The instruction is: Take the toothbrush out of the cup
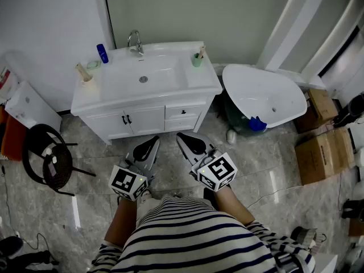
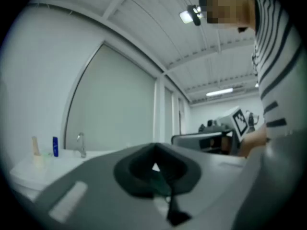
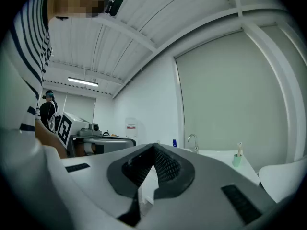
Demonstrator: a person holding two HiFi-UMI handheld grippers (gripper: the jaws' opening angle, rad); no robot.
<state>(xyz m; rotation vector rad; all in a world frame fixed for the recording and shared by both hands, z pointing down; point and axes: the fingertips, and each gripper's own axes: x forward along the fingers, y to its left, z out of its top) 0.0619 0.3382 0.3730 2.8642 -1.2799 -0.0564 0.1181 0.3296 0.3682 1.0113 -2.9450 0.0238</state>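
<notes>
At the back right of the sink counter, the toothbrush stood untouched in its green cup, with the left gripper and right gripper (jaws together, empty) well short of it.

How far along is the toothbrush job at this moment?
Done: nothing; the toothbrush still stands in the green cup on the vanity. In hand: nothing; the left hand-held gripper and right hand-held gripper are shut, empty, near the person's body. Left: reach the cup, grip the toothbrush, lift it out.
</notes>
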